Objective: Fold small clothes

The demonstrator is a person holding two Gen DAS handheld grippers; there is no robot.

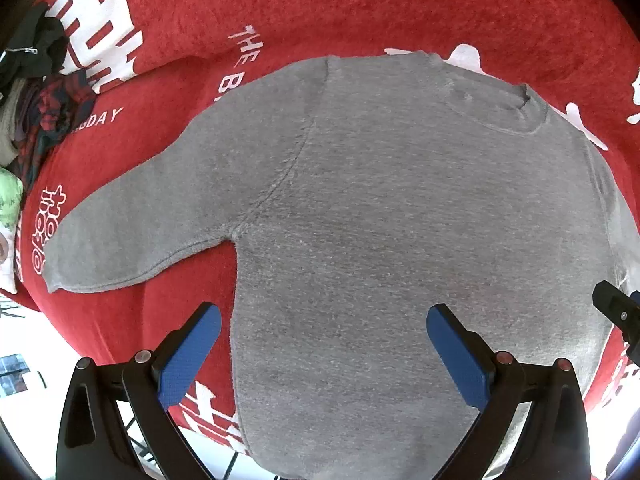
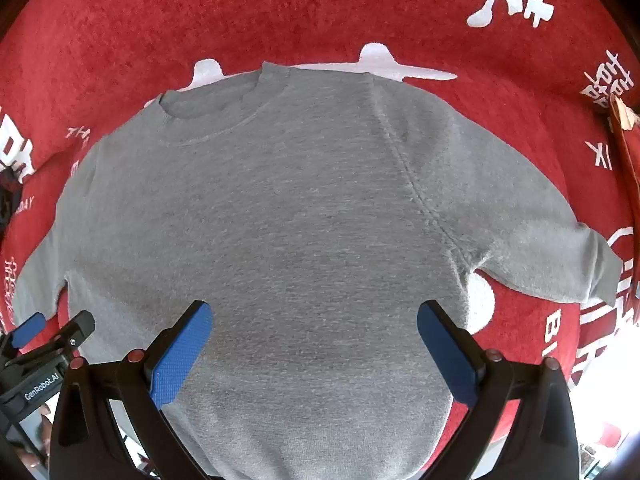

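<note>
One grey knit short-sleeved sweater [image 1: 400, 220] lies flat on a red fleece cloth with white lettering [image 1: 360, 8], collar toward 12 o'clock and hem toward 6 o'clock, so its long axis runs away from both cameras; its two sleeves spread toward 9 and 3 o'clock.

Only the left wrist view shows the whole left sleeve, stretched toward 8 o'clock, along with a heap of dark and plaid clothes [image 1: 44, 92] at 10 o'clock near the cloth's edge. Only the right wrist view shows the right sleeve's cuff, at 3 o'clock, and a brown cardboard edge [image 2: 624, 140] at 2 o'clock.

Two tools are in view. The left tool [image 1: 324, 320] has its two blue-padded fingers spread wide, holding nothing; one sits over red cloth just beside the sweater's side edge, the other over the body. The right tool [image 2: 314, 316] is likewise spread wide and holds nothing, both fingers over the sweater's lower body. Each view catches part of the other tool at its edge.
</note>
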